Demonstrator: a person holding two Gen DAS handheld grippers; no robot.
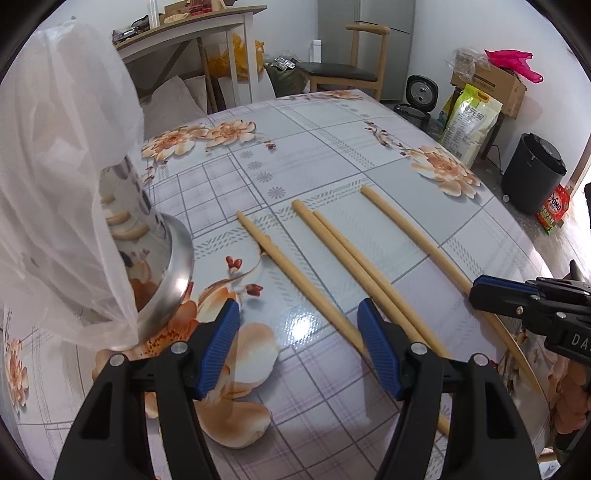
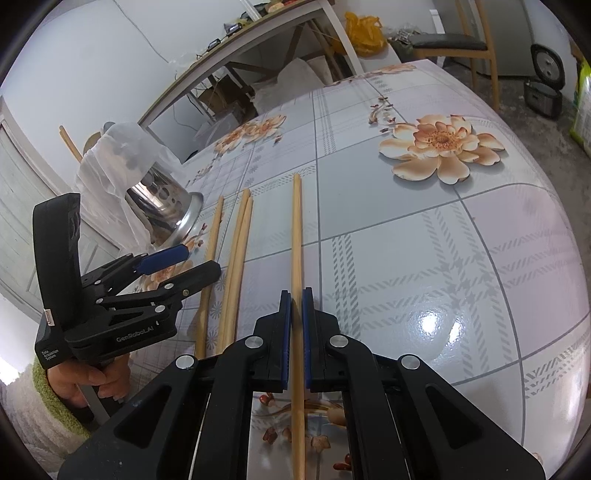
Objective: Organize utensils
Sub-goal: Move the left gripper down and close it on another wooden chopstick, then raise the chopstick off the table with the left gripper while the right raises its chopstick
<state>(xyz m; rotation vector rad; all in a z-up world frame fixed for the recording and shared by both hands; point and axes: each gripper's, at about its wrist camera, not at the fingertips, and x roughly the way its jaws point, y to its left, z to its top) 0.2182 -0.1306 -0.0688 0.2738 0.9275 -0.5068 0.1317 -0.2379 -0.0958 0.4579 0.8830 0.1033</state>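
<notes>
Four wooden chopsticks lie on the flowered tablecloth [image 1: 332, 155]. My right gripper [image 2: 295, 294] is shut on the rightmost chopstick [image 2: 296, 236], which runs forward from between its blue pads; in the left wrist view the right gripper [image 1: 476, 288] clamps the same chopstick [image 1: 413, 232]. My left gripper [image 1: 295, 310] is open low over the table. The leftmost chopstick [image 1: 280, 258] passes between its fingers near the right pad, untouched. A touching pair of chopsticks [image 1: 343, 251] lies just right of it. The steel utensil holder [image 1: 173, 266], draped in a clear plastic bag [image 1: 62, 177], stands to the left.
A hand in a green-cuffed sleeve [image 2: 85, 384] holds the left gripper [image 2: 201, 260]. Beyond the table's far edge stand a wooden chair [image 1: 351, 70] and a side table [image 1: 192, 33]. A black bin [image 1: 532, 173], bags and boxes sit on the floor at right.
</notes>
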